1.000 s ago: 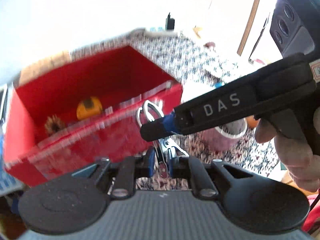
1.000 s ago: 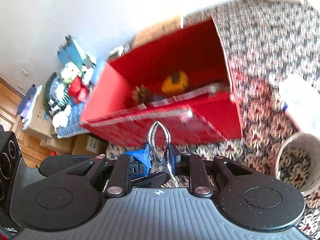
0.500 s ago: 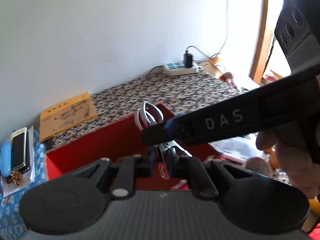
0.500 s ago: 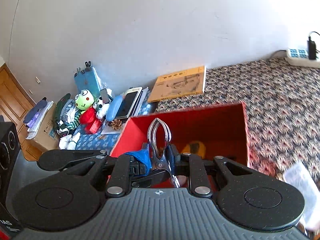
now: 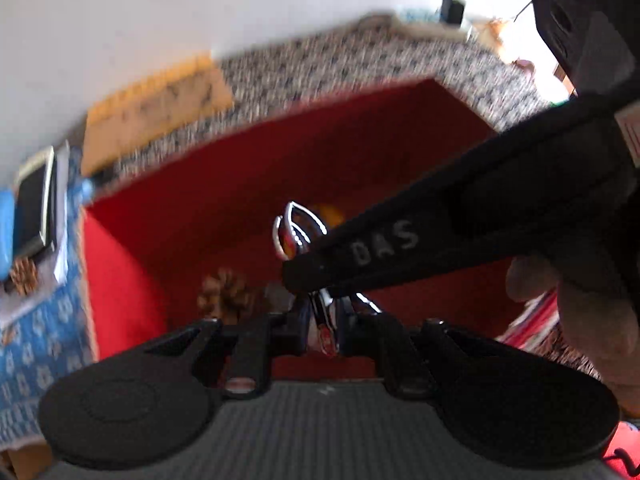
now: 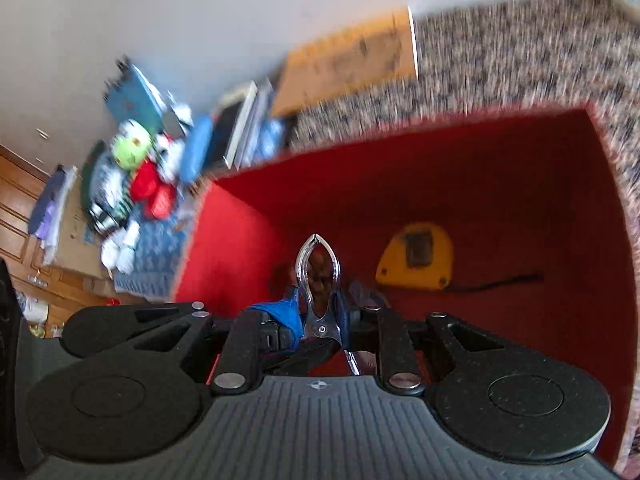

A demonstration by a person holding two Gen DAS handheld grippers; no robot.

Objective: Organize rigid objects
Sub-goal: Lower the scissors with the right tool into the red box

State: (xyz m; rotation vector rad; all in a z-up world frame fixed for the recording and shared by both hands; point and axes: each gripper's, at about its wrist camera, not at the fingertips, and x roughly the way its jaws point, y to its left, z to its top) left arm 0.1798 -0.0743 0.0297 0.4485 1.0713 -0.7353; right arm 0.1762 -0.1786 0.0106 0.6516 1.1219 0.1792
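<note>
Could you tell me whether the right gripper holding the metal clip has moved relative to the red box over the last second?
Yes. The right gripper and metal clip now sit over the red box's interior, past its near wall.

Red box (image 6: 460, 184), darker red inside. Yellow tape measure (image 6: 416, 258) with black tab. Shiny silver metal clamp (image 6: 318, 280). Brown pine cone (image 5: 226, 294). Black-and-white floral carpet (image 6: 520, 60). Orange-tan board (image 6: 348, 60). Blue patterned cloth (image 5: 36, 340). Green-headed plush toy (image 6: 132, 150). White wall (image 6: 200, 8).
</note>
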